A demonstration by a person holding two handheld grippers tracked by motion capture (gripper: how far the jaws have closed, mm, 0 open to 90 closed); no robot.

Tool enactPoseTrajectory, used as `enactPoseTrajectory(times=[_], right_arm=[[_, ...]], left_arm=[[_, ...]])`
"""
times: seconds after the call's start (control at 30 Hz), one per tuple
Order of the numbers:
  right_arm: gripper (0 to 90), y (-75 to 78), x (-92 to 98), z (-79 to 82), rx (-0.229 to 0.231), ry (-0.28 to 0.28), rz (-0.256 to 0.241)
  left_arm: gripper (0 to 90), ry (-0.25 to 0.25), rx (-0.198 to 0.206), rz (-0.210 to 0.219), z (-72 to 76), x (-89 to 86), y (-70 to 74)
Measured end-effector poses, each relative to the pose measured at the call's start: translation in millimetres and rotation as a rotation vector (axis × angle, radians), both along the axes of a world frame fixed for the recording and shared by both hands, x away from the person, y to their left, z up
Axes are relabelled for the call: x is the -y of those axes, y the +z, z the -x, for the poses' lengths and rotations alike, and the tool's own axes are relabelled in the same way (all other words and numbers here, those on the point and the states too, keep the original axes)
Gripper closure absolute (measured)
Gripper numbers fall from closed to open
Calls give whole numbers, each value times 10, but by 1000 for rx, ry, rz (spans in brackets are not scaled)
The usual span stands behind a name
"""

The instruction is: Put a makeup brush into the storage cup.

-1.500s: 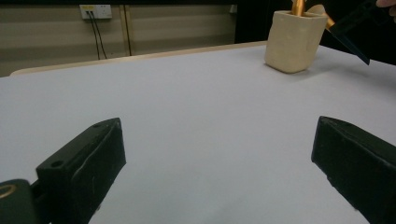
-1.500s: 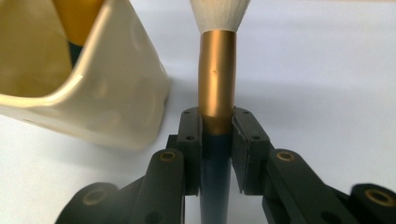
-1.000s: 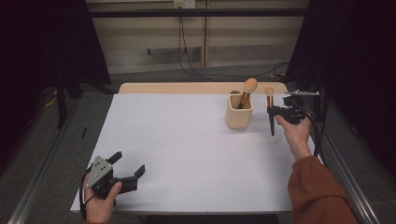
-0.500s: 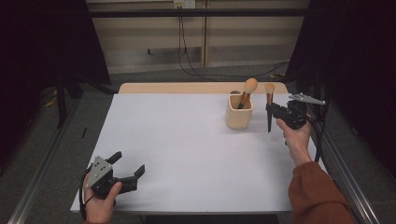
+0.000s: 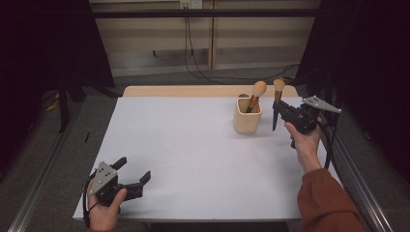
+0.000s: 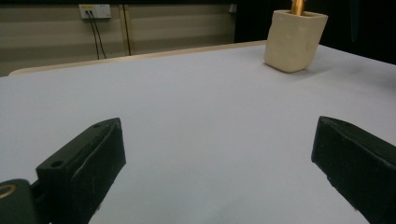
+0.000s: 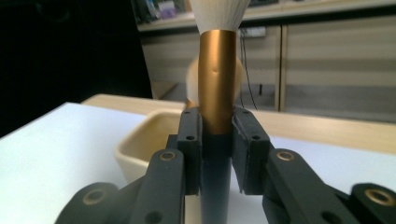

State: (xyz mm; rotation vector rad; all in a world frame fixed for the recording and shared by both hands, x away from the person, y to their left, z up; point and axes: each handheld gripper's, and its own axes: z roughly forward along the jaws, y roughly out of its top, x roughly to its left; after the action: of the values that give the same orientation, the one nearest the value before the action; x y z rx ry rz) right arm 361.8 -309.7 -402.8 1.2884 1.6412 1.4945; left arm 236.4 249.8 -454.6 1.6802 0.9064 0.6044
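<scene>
A cream cup (image 5: 248,116) stands on the white table (image 5: 193,145) at the back right, with a tan-headed brush (image 5: 257,90) leaning in it. My right gripper (image 5: 276,110) hangs just right of the cup, shut on a second brush (image 5: 277,92) held upright, head up. In the right gripper view the brush's gold ferrule (image 7: 217,79) is clamped between the two pads, with the cup (image 7: 149,144) behind it to the left. My left gripper (image 5: 133,174) rests open at the table's near left corner. Its jaws stand wide apart, with the cup (image 6: 294,39) far ahead.
A wooden strip (image 5: 208,91) runs along the table's far edge. Metal rails (image 5: 358,193) flank both sides of the table. Cables (image 5: 191,53) hang down the back wall to the floor.
My right gripper has moved slightly right and farther from me with the brush, turning it more upright. The left gripper has stayed still.
</scene>
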Motion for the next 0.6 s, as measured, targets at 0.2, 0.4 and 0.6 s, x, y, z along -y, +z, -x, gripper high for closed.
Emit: enactPoseTrajectory(times=[0.2,0.4,0.6], right_arm=[[748,69,-39,-1,20,28,-27],[748,196,-70,-21,35,46,-22],[748,328,-117,-43,53,74,-18]], left_arm=[[28,4,-3,4,0,2,-4],[28,4,-1,2,0,1,-3],[28,4,-1,8,1,-3,-2]])
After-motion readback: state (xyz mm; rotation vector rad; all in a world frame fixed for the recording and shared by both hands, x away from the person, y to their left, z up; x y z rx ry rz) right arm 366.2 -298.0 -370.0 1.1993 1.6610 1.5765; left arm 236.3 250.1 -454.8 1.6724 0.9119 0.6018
